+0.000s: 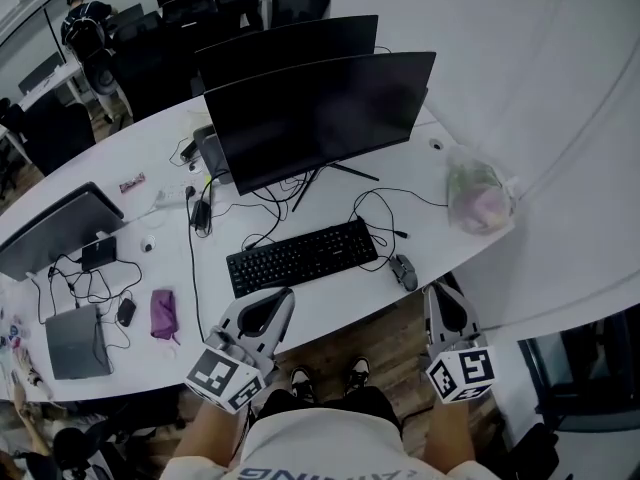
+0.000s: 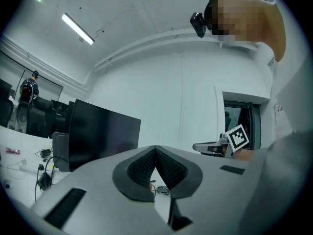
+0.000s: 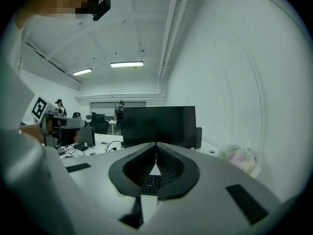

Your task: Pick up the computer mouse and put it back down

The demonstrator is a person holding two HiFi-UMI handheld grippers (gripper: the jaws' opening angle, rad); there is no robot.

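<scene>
Left gripper (image 2: 155, 149): jaws pressed together, nothing between them. Right gripper (image 3: 156, 146): jaws pressed together, empty. Its pads cut off most of the one keyboard (image 3: 152, 182).

One computer mouse (image 1: 403, 271) lies at the desk (image 1: 330, 306) edge, right of the keyboard and near the right gripper. Its long axis slants upper-left to lower-right in the head view; its front end is too small to tell.

Two monitors (image 1: 320, 118) stand behind.

The back monitor (image 1: 285, 40) is mostly hidden behind the front monitor (image 1: 320, 113). What's in the plastic bag (image 1: 477, 198)? Too blurry to tell. The computer mouse (image 1: 403, 271) is tiny from the head view, and the right gripper view catches only a sliver of keyboard (image 3: 150, 183).
</scene>
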